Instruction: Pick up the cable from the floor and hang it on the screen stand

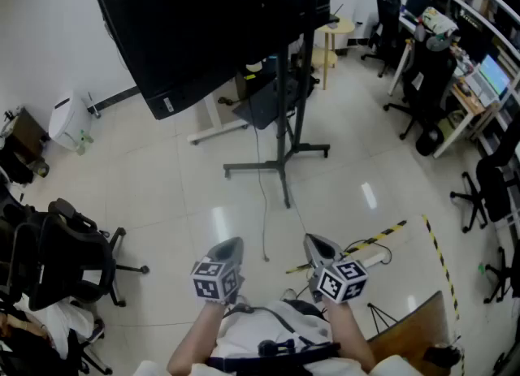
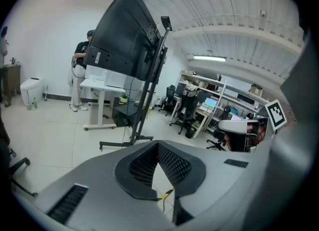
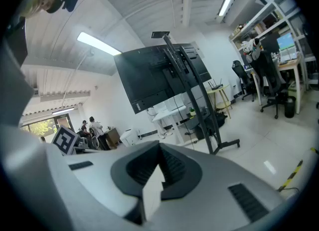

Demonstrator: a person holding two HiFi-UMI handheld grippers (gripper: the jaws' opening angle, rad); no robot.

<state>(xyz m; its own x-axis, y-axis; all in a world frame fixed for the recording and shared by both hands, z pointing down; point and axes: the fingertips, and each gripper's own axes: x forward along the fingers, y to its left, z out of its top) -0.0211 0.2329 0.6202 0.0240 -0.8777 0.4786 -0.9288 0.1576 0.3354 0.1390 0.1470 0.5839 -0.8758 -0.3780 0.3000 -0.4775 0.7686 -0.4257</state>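
Room: office, pale glossy floor [image 1: 162,196], desks and shelves along the right, black office chairs [image 1: 73,252] at the left.
Screen: big black panel [image 1: 203,17], tilted on its mount and filling the top of the head view.
Screen stand: dark pole on spread legs [image 1: 284,151], upright on the floor, well ahead of me.
Cable: thin dark line [image 1: 263,212], comes down by the stand and runs over the tiles toward me. Its loose end lies on the floor just ahead of both my grippers and touches neither.
Left gripper: low in the head view [image 1: 231,244], my jaws pressed together with nothing between them (only tiles and a bit of yellow tape show past the tips).
Right gripper: beside it [image 1: 313,242], jaws also pressed together with nothing between them, aimed toward the stand.
Floor tape: yellow-black strip [image 1: 382,235] on the tiles, near my right gripper.
Person: stands by a white table [image 2: 102,86] behind the screen in the left gripper view, too small for detail.
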